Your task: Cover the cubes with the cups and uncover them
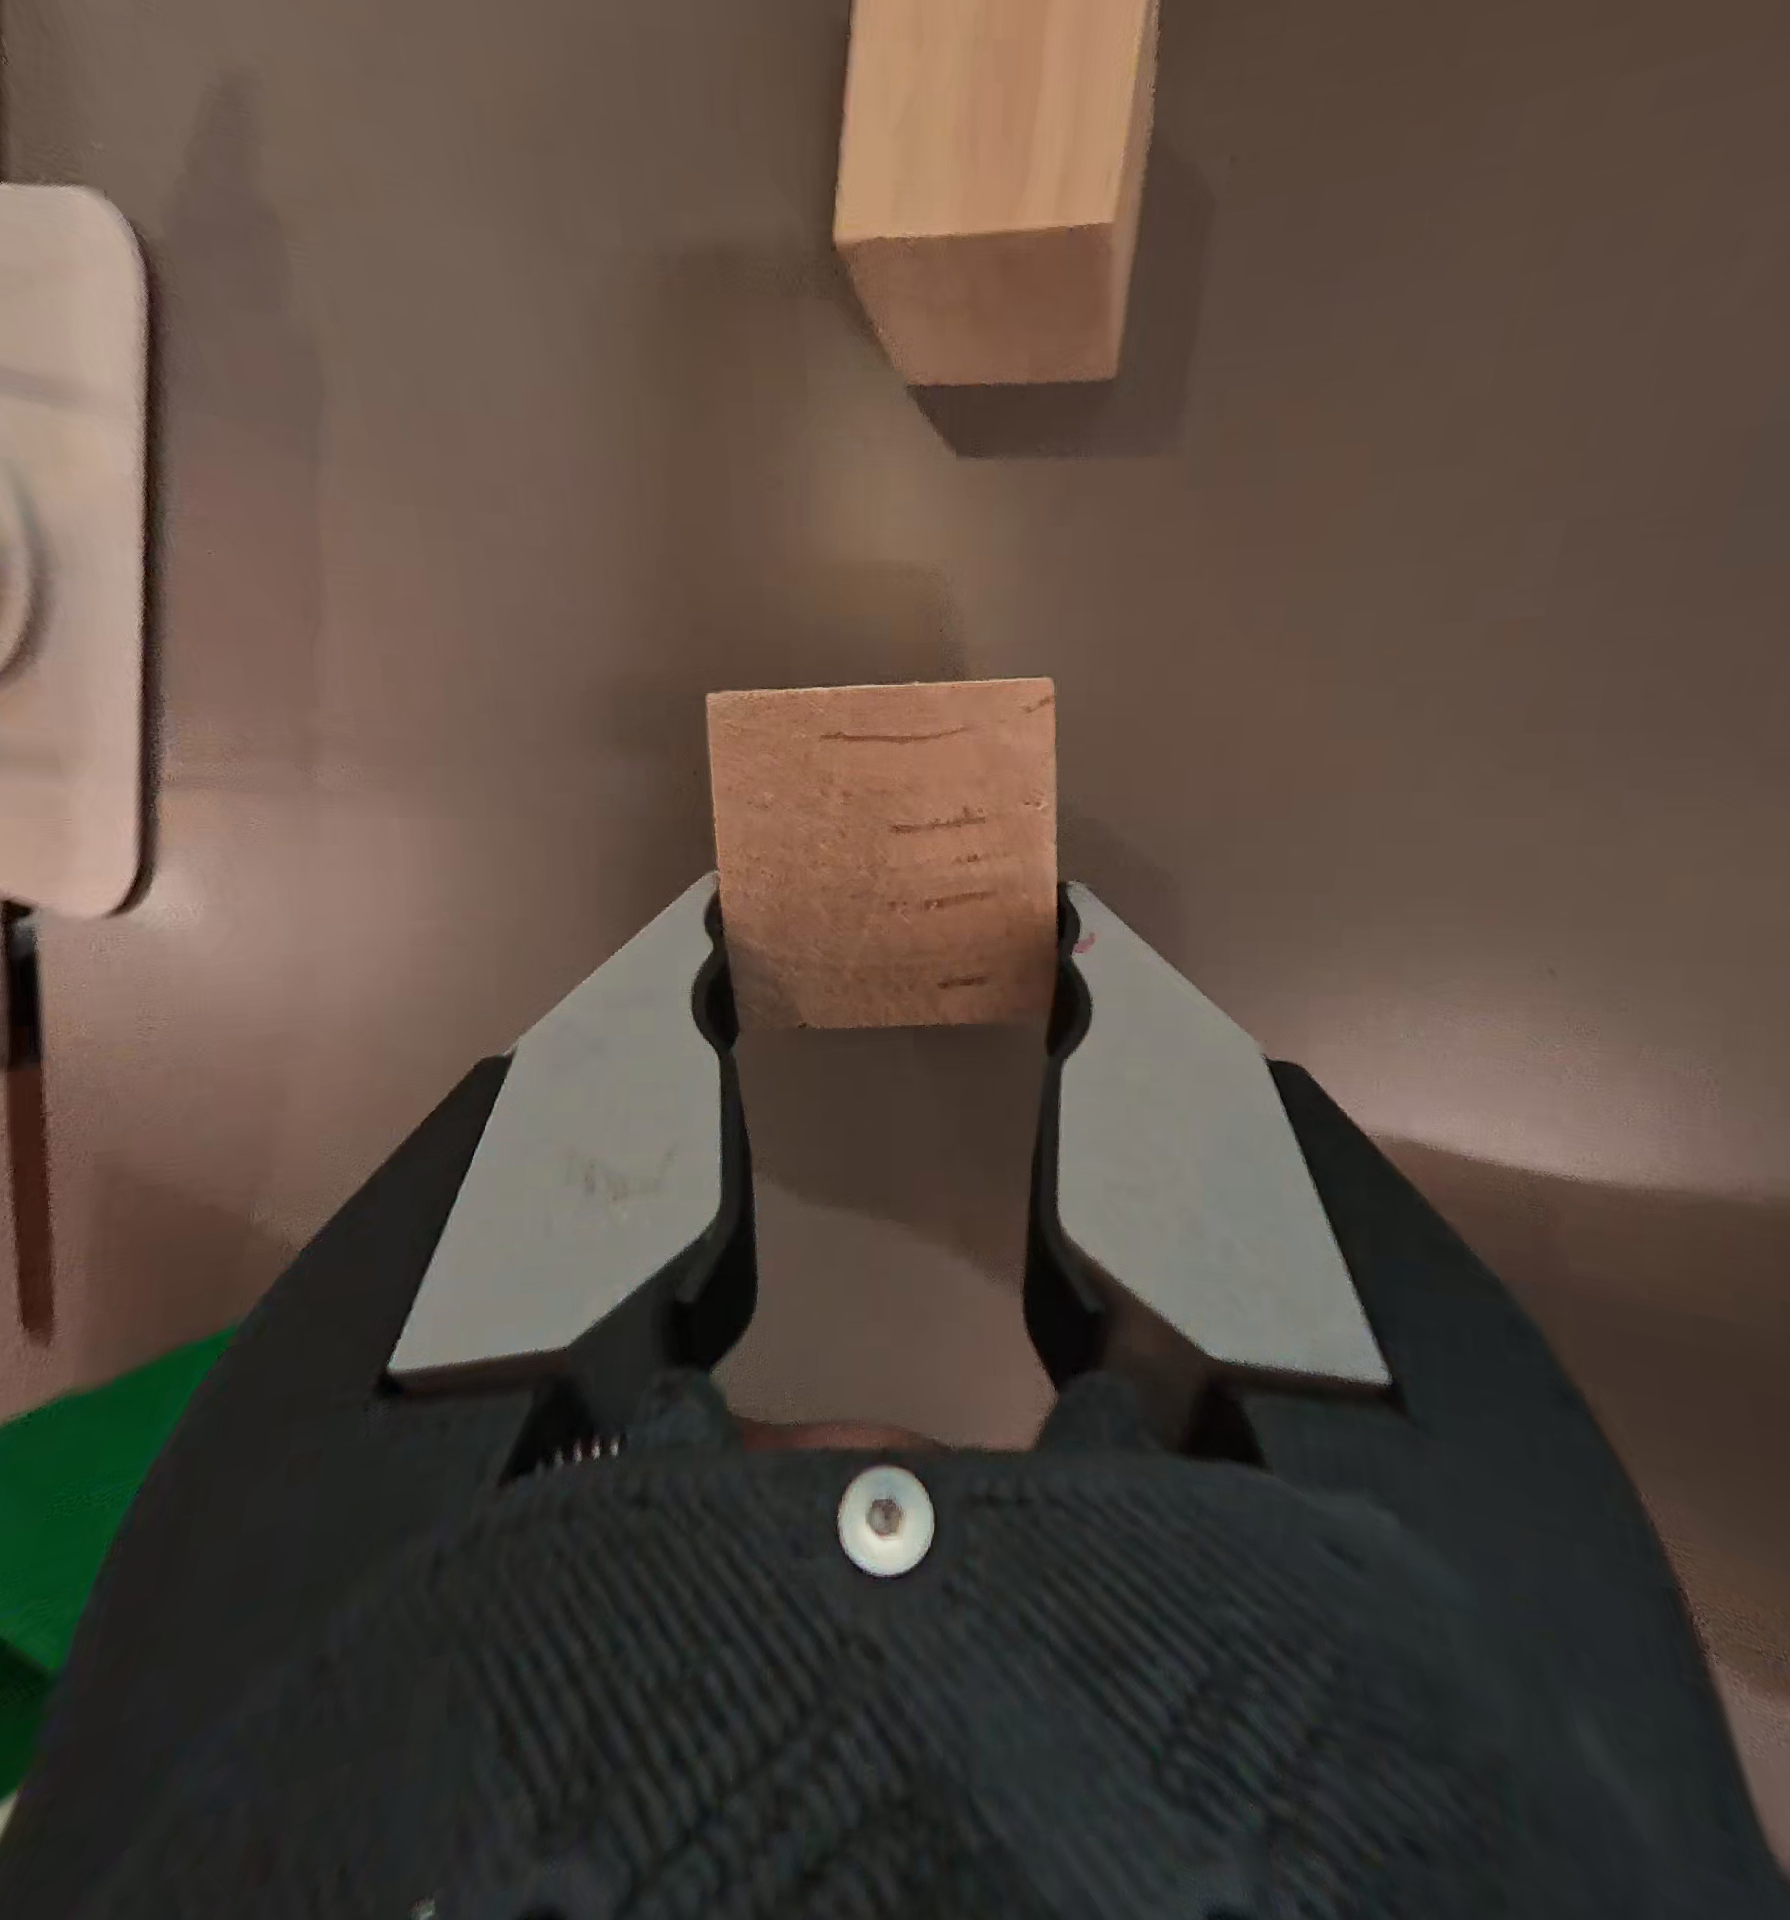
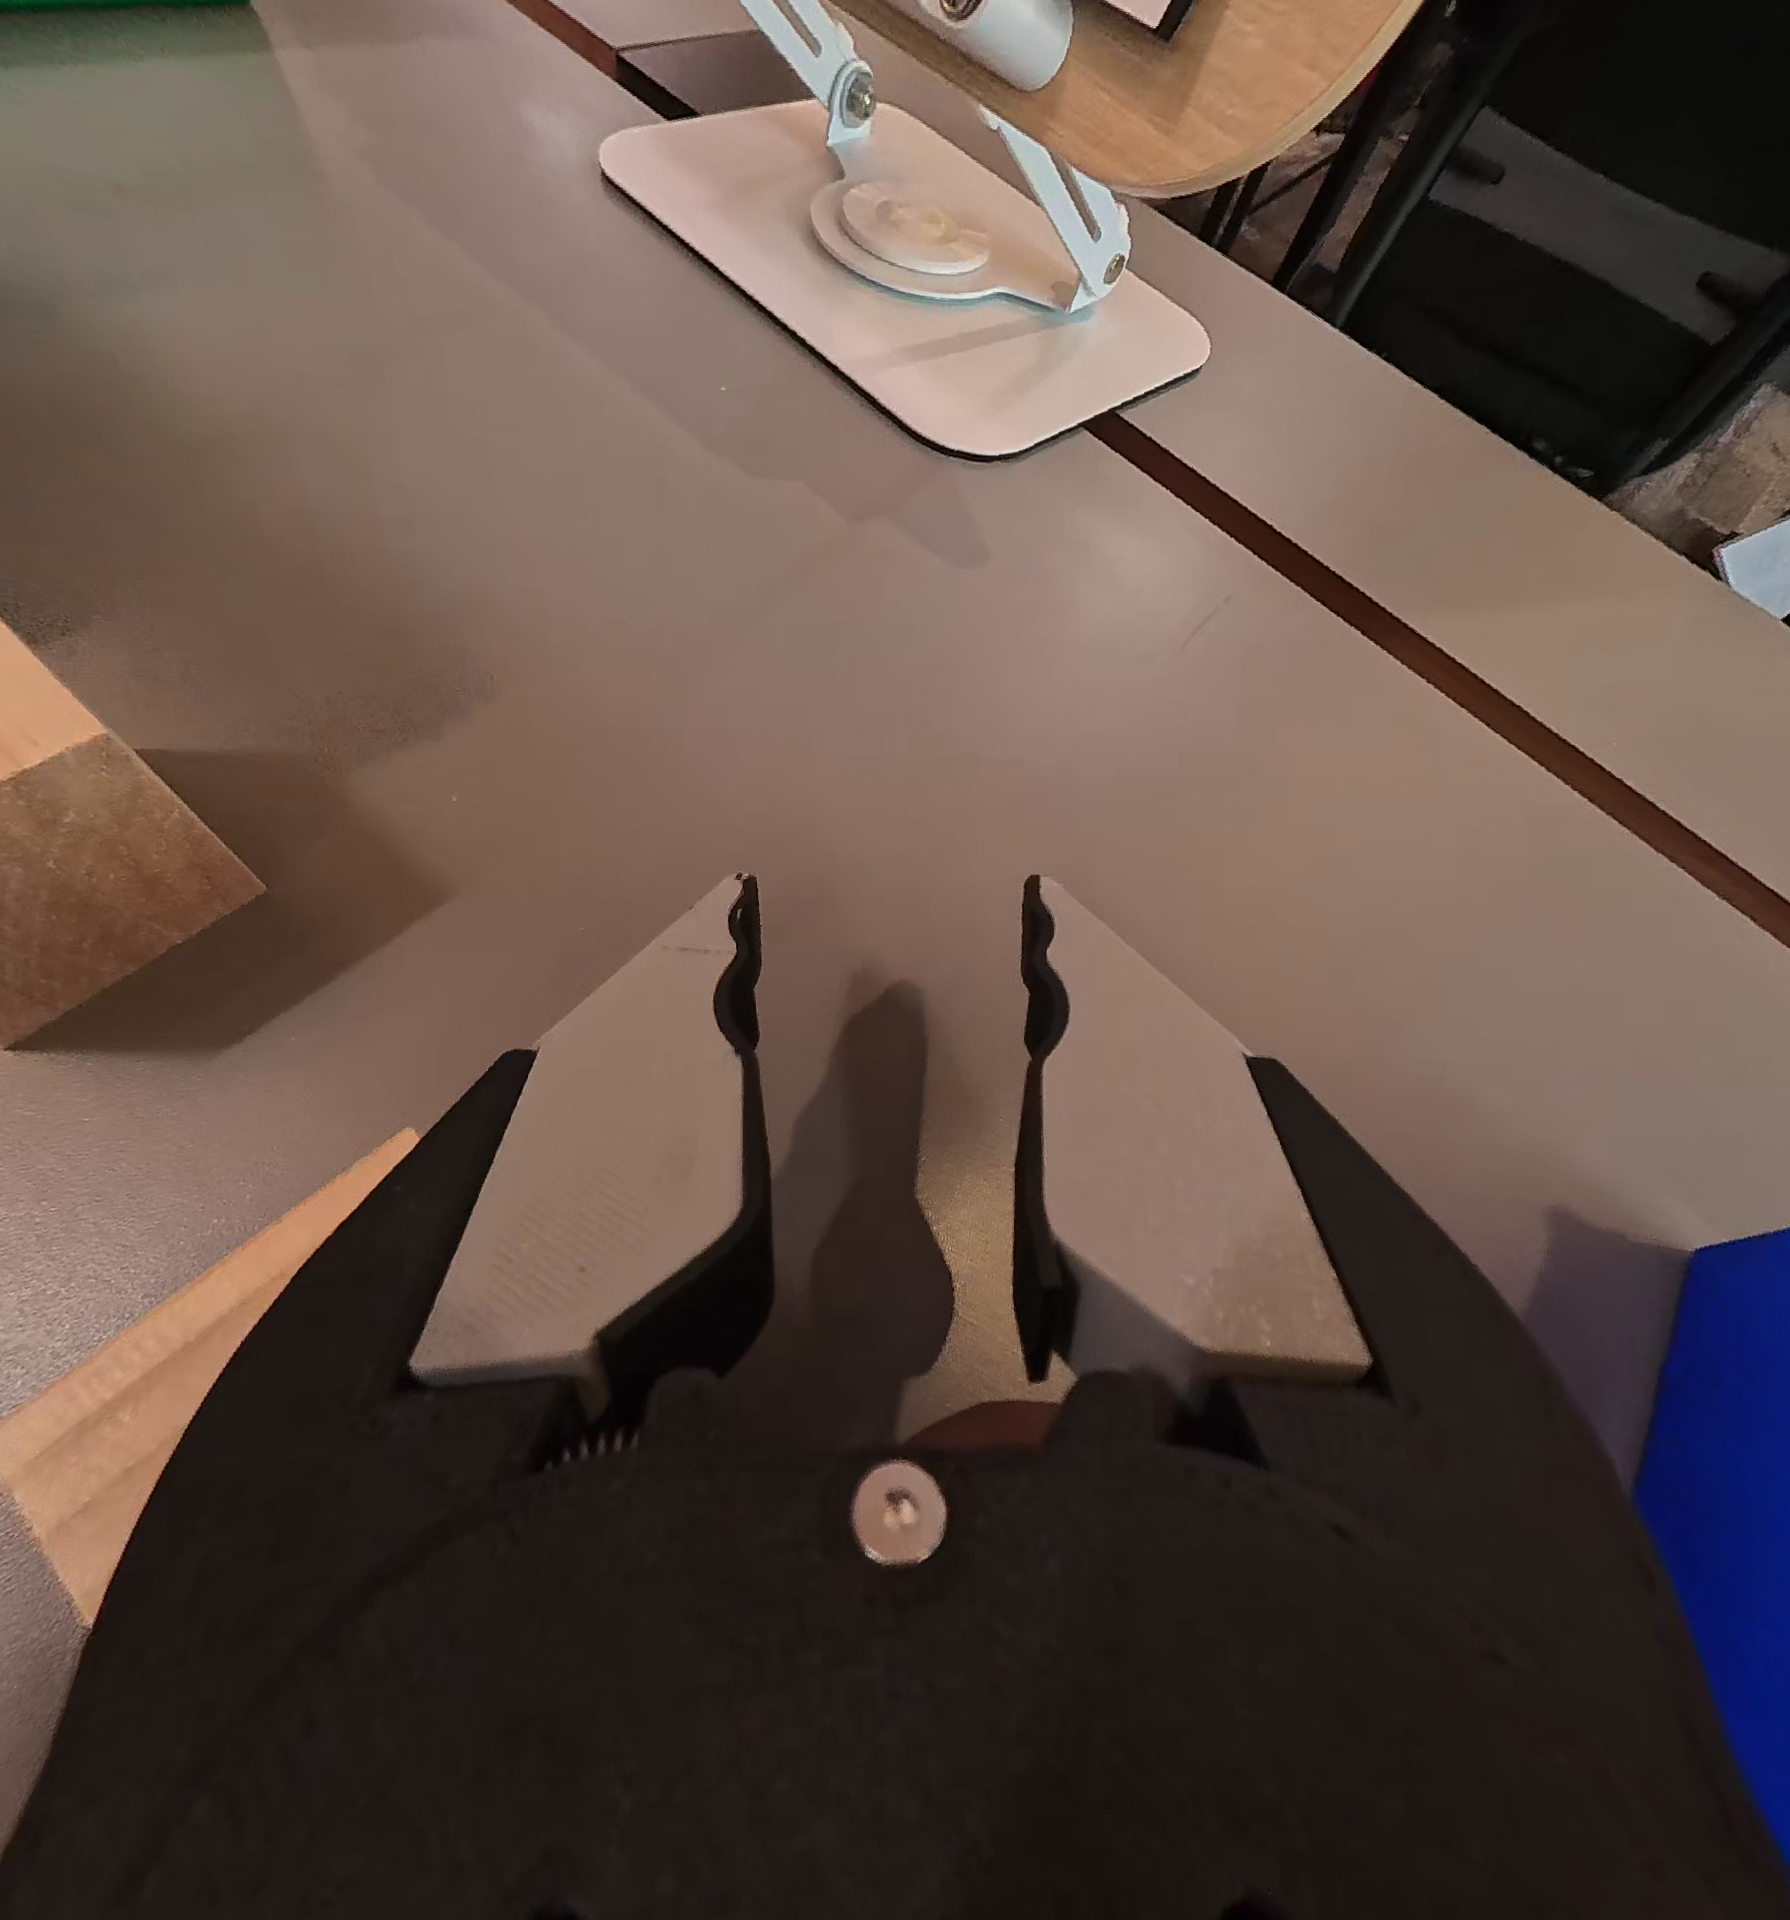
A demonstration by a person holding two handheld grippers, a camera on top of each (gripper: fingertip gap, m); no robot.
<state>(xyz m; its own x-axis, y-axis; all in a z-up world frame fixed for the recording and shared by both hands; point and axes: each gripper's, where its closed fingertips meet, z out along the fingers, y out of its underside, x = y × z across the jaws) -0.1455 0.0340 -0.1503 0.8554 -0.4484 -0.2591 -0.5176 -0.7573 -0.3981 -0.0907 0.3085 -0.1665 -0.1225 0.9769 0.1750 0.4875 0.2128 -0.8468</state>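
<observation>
My left gripper [image 1: 889,935] has its fingers [image 1: 662,1049] clamped on a wooden cube [image 1: 880,852], one pad on each side face. Whether the cube is lifted or sitting on the desk [image 1: 1390,623] I can't tell from this angle. A second, paler wooden block [image 1: 984,187] lies farther ahead, well apart.

My right gripper [image 2: 886,935] hangs over bare desk with its fingers [image 2: 652,1060] apart and nothing between them. Two wooden blocks show at its left: one [image 2: 60,883] on the desk, another [image 2: 174,1382] partly hidden behind the gripper body. A blue object [image 2: 1764,1507] sits at the right edge and a green one [image 1: 29,1538] at the left wrist view's corner. These may be the cups, but I can't confirm.

Progress, my read: no cube is covered in view. Covering and uncovering both look pending.
</observation>
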